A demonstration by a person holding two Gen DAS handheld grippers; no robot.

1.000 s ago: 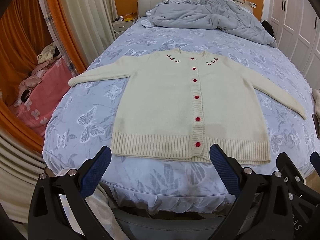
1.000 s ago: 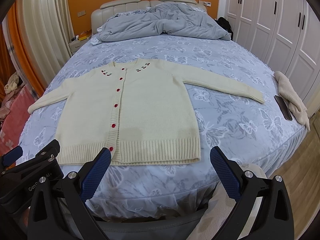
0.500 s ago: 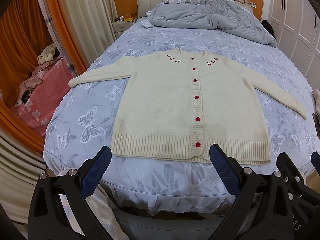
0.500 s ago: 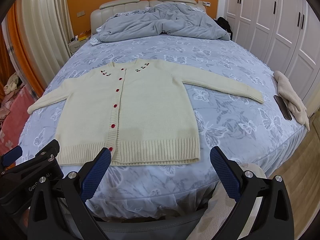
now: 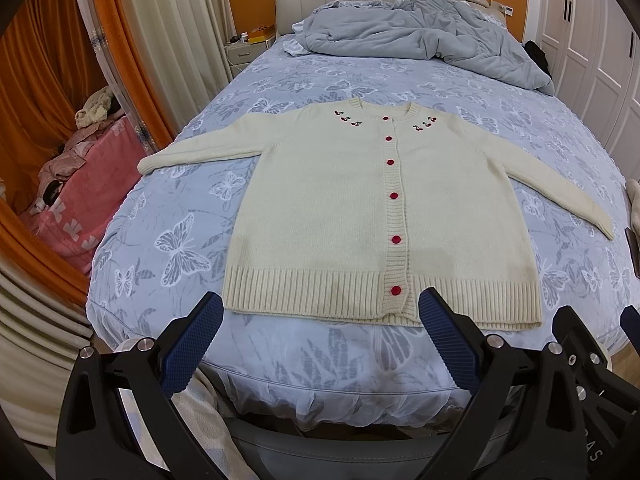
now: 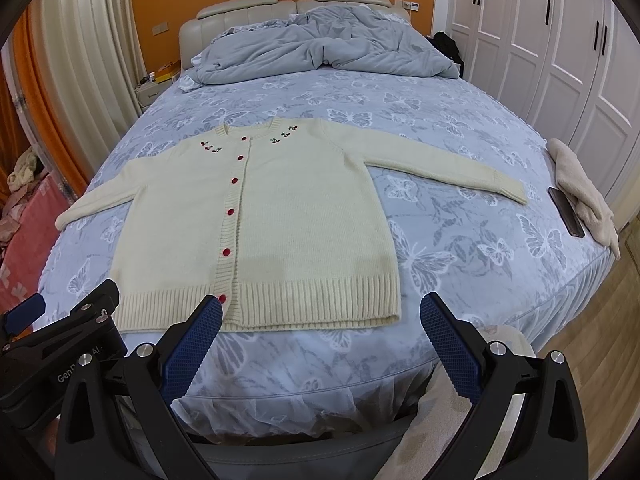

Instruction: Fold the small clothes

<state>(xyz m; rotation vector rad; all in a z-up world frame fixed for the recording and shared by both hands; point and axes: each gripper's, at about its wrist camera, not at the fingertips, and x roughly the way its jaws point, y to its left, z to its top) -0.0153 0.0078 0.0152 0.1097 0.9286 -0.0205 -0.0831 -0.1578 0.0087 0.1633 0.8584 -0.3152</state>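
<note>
1. The cardigan (image 5: 372, 216) lies flat and buttoned in the middle of the left wrist view, on the bed (image 5: 280, 80). Its collar points to the top of the frame and its ribbed hem (image 5: 320, 292) is at the lower centre, near the foot edge of the bed.
2. Both sleeves are spread out to the sides. The left sleeve (image 5: 200, 148) reaches toward the left of the frame, and the right sleeve (image 6: 448, 168) goes toward the right in the right wrist view.
3. The left gripper (image 5: 320, 338) hangs at the bottom centre of its view with the fingers spread wide and grasping nothing. It is just in front of the hem, not touching it.
4. The right gripper (image 6: 322, 340) is the same: fingers released, empty, at the bottom centre, near the hem but apart from it.
5. Compared with one second ago, almost nothing has changed. The cardigan has the same shape and place, and both grippers stay in nearly the same position.
6. I judge that the folding is not yet begun. This is a pause before the first grasp.
7. At the top of the frame a grey duvet (image 6: 320, 48) is bunched, well apart from the cardigan. At the right edge a phone (image 6: 566, 212) lies beside a beige cloth (image 6: 580, 188).
8. The next move probably calls for taking a sleeve or a side edge and bringing it across the body.
</note>
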